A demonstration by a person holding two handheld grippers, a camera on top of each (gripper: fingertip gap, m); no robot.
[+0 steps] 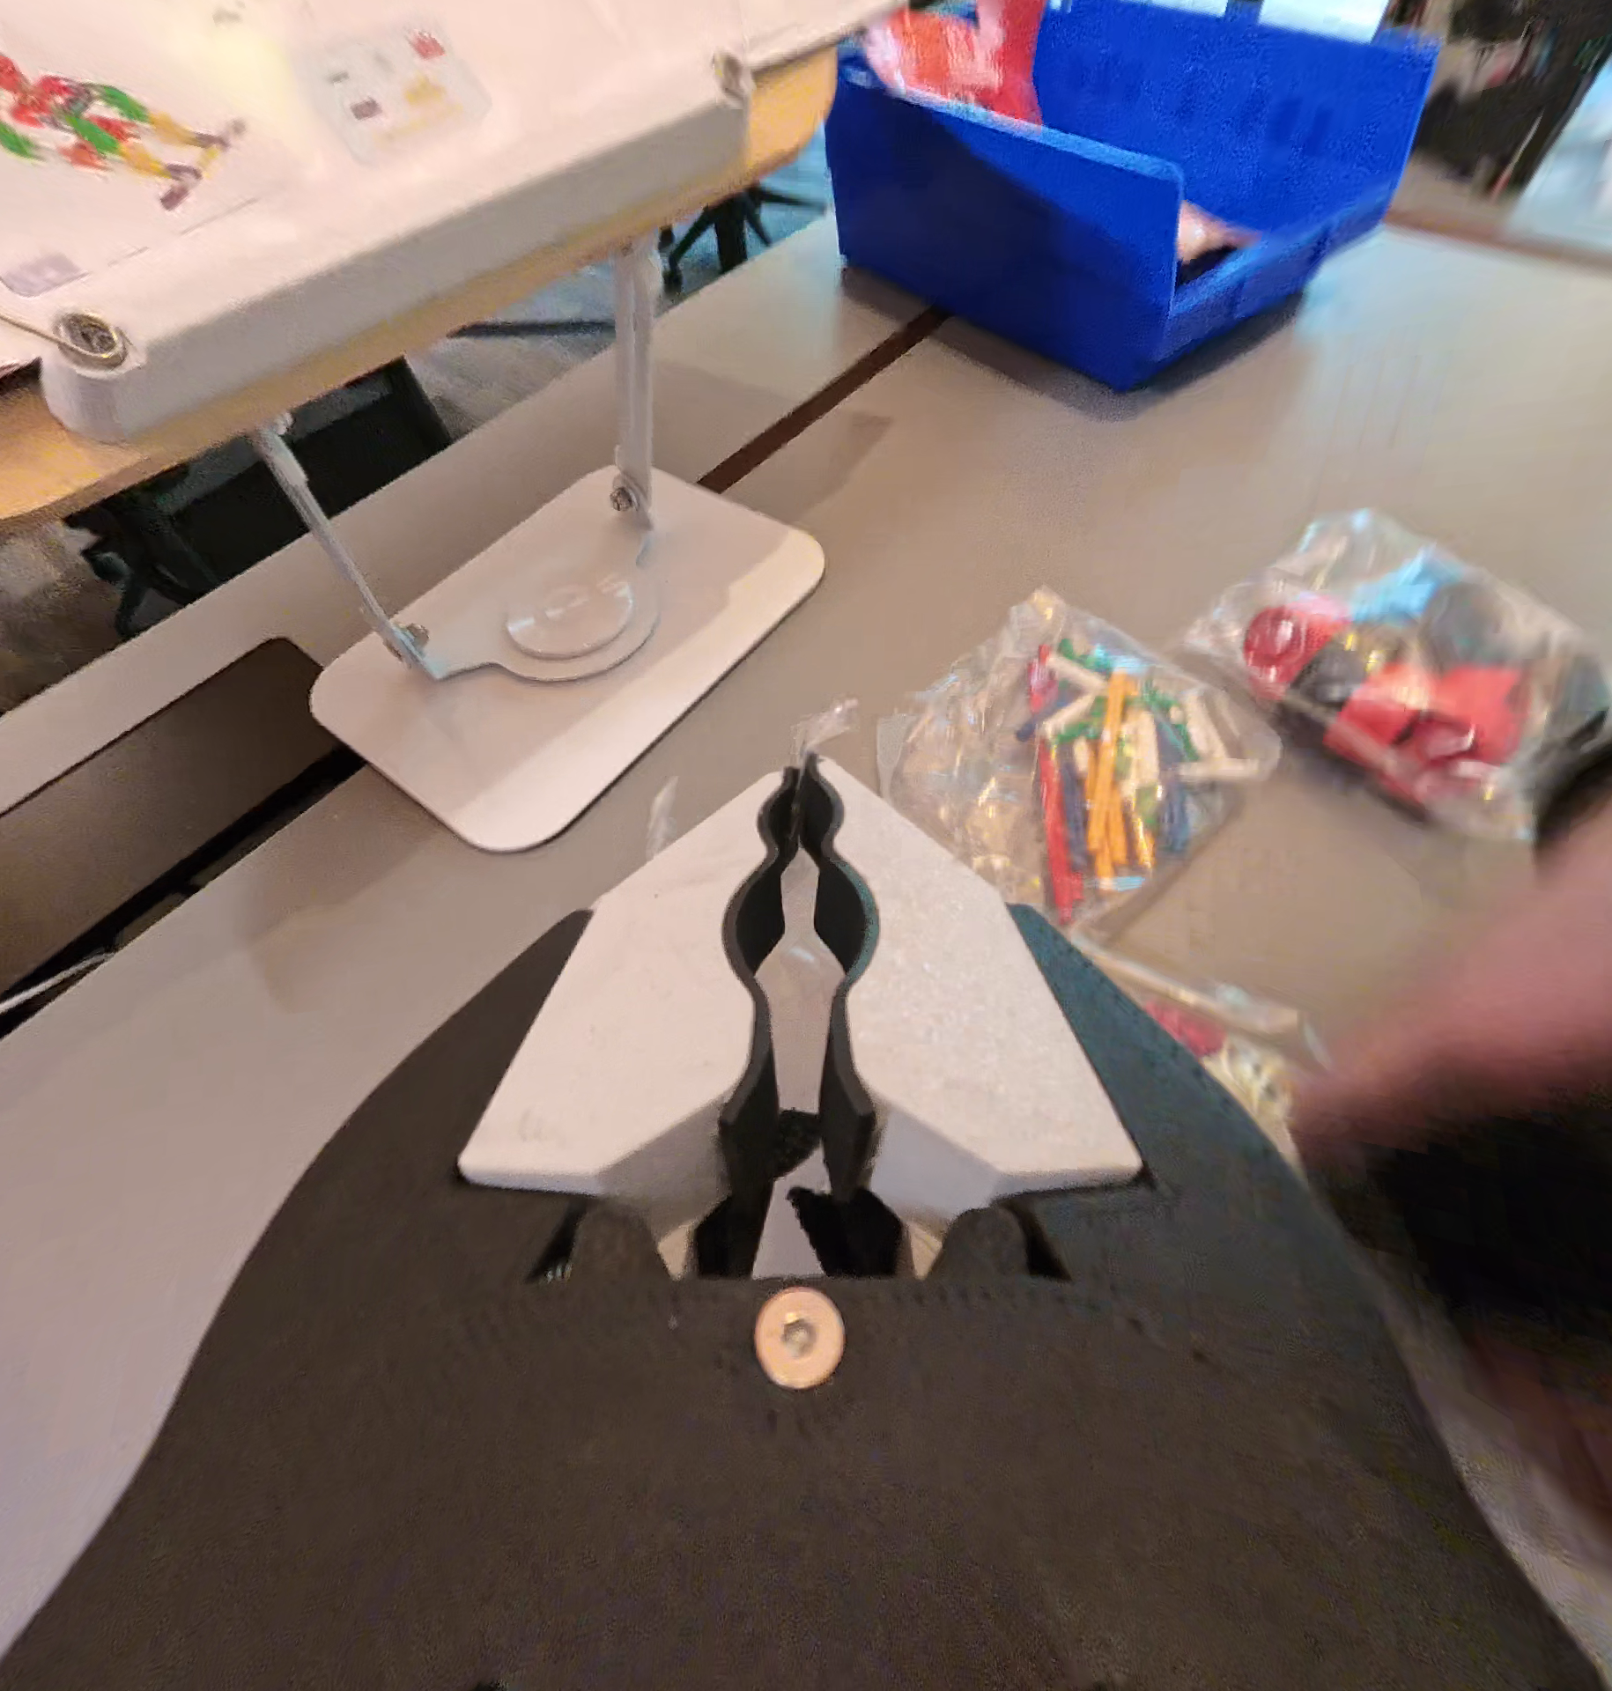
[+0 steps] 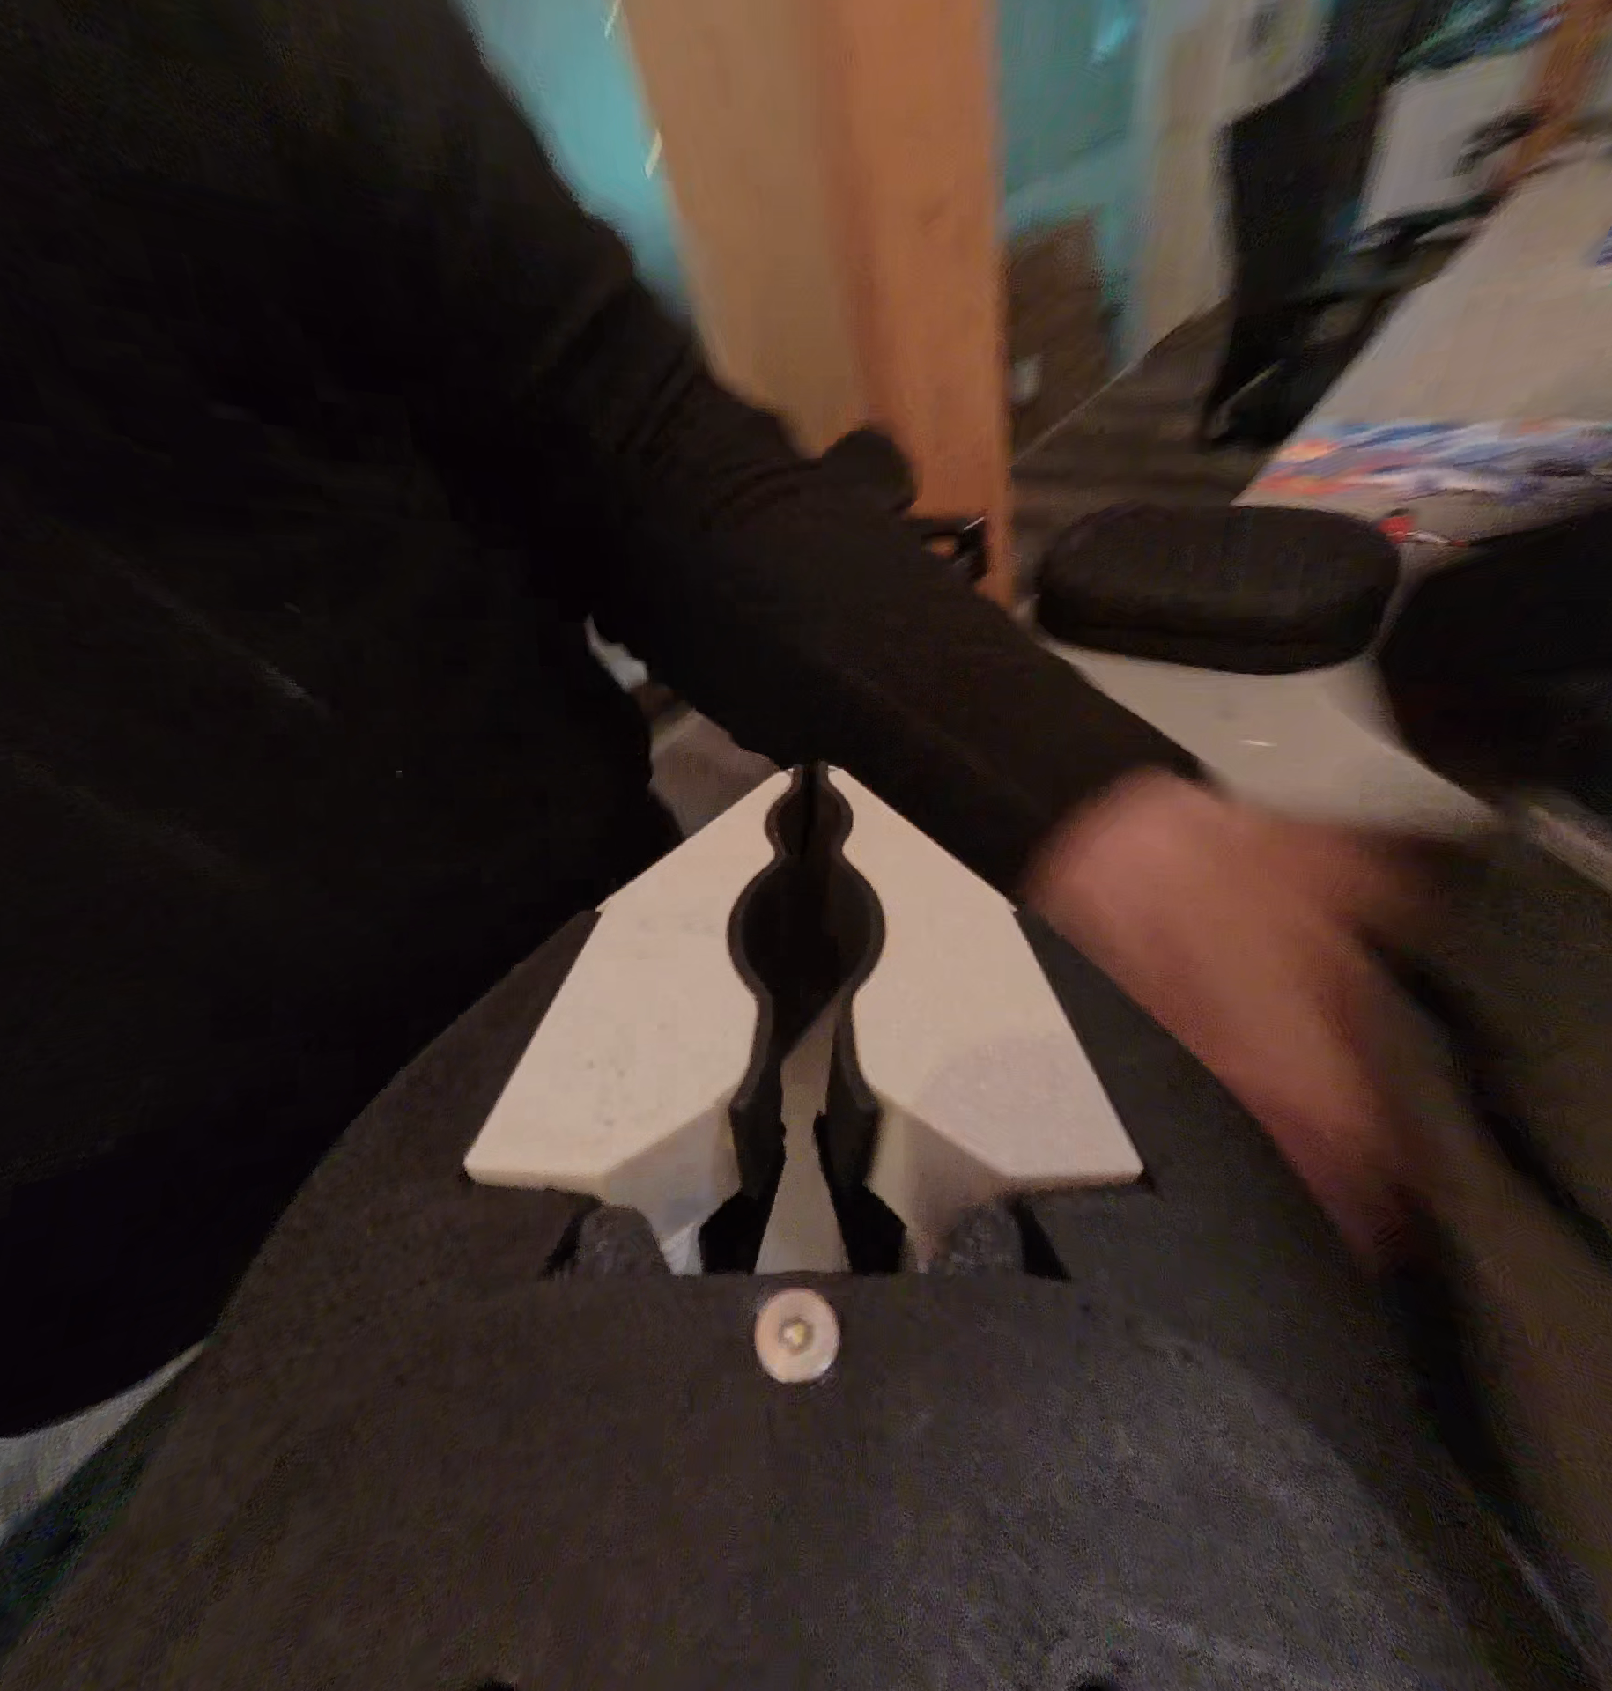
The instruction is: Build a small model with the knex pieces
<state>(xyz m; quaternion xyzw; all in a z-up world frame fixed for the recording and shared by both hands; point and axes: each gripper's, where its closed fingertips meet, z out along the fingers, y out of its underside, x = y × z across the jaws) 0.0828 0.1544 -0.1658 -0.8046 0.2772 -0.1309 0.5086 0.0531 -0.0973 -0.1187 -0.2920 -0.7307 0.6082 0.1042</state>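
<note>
My left gripper point(image 1: 799, 785) is shut, and a thin edge of clear plastic point(image 1: 821, 727) sticks out past its tips. Part of a clear bag with small parts point(image 1: 1214, 1016) shows under its right side. On the grey table point(image 1: 1104, 476) to the right lie a clear bag of coloured sticks point(image 1: 1086, 759) and a clear bag of red and black parts point(image 1: 1406, 668). My right gripper point(image 2: 811, 778) is shut with nothing seen between its tips. It points at a person's black sleeve point(image 2: 876, 659) and blurred hand point(image 2: 1242, 961).
A white stand base point(image 1: 573, 695) carries a tilted white board with a printed sheet point(image 1: 326, 183) at the upper left. A blue bin point(image 1: 1104, 210) stands at the back. A blurred hand point(image 1: 1470, 1007) is at the right. A black oval case point(image 2: 1214, 586) lies on the table.
</note>
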